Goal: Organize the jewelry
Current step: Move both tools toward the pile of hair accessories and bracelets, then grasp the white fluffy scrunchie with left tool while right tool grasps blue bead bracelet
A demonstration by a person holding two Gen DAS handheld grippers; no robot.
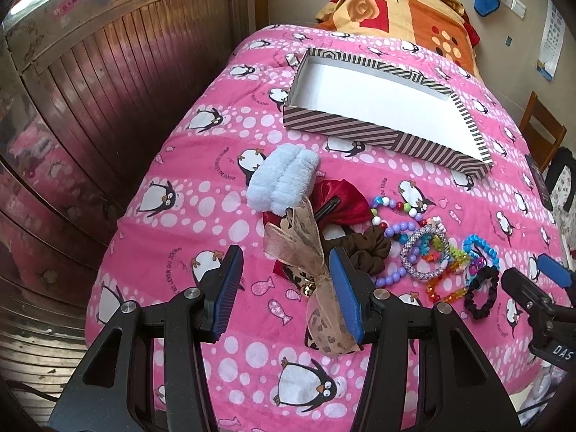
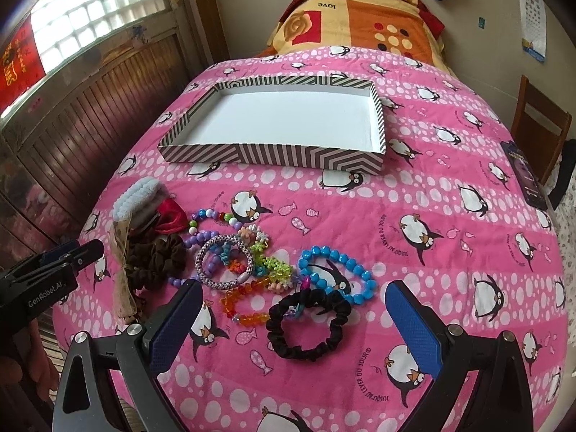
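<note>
Jewelry pile, mixed with hair accessories, is lying across the lower middle of both views on a pink penguin bedspread point(image 2: 450, 187).

Contents: blue bead bracelet point(image 2: 338, 270); black scrunchie point(image 2: 307, 327); orange bead bracelet point(image 2: 244, 307); braided white-and-purple bangle point(image 2: 223, 261); purple bead strand point(image 1: 397, 232); brown scrunchie point(image 2: 158, 255); red satin bow point(image 1: 338, 201); pale-blue fluffy hair band point(image 1: 282, 178); sheer beige leopard-print ribbon bow point(image 1: 313, 273).

Receptacle: striped shallow box point(image 2: 273, 154), white inside, nothing in it, sitting in the upper centre of the right wrist view, well apart from the pile.

Left gripper point(image 1: 288, 295): fingers spread, hovering low over the ribbon bow; the ribbon's tail is draping against the inner face of one pad, so whether it is merely touching cannot be told. Nothing is being pinched.

Right gripper point(image 2: 295, 327): fingers spread wide, straddling the black scrunchie from above, nothing being pinched.

Status: sorting appears barely begun, judging by the bare box.

Risks: the bracelets are overlapping and interlocked, so closing on one is likely to drag neighbours along; the ribbon is thin and limp and could be slipping out of a shallow pinch; the soft quilt is giving under pressure, so pads may be snagging fabric instead; both grippers are working near each other and could be colliding.
</note>
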